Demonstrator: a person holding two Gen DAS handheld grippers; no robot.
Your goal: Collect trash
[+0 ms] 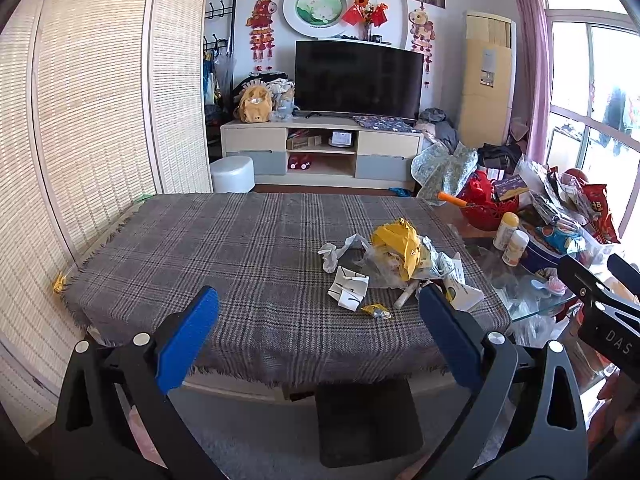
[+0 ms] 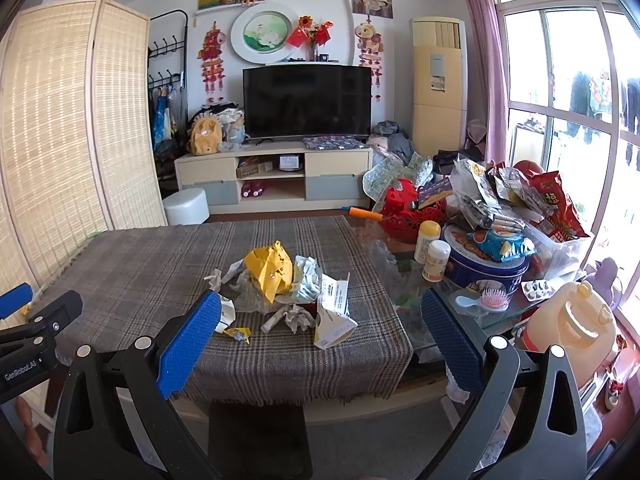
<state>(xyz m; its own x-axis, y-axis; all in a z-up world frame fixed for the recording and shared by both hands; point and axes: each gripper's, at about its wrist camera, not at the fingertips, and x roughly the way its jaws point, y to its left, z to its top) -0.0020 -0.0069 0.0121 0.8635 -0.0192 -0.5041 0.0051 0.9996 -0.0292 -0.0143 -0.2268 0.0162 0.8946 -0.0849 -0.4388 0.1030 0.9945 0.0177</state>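
Observation:
A heap of trash lies on the plaid tablecloth (image 1: 224, 248): a crumpled yellow wrapper (image 1: 398, 246) (image 2: 270, 270), clear plastic, white paper scraps (image 1: 348, 286), a torn white carton (image 2: 334, 316), a paper roll (image 2: 276, 320) and a small gold wrapper (image 1: 376, 311) (image 2: 238, 334). My left gripper (image 1: 320, 320) is open and empty, held before the table's near edge, with the heap ahead to the right. My right gripper (image 2: 320, 324) is open and empty, with the heap between its fingers' line of sight. Each gripper's body shows at the other view's edge.
A glass table (image 2: 404, 280) to the right holds two white bottles (image 2: 432, 256), a blue tin (image 2: 480, 268), snack bags (image 2: 552, 204), a red basket (image 2: 404, 208), a pink hairbrush (image 2: 490, 302) and a beige jug (image 2: 576, 320). A folding screen (image 1: 88, 120) stands left. A dark stool (image 1: 368, 424) is below.

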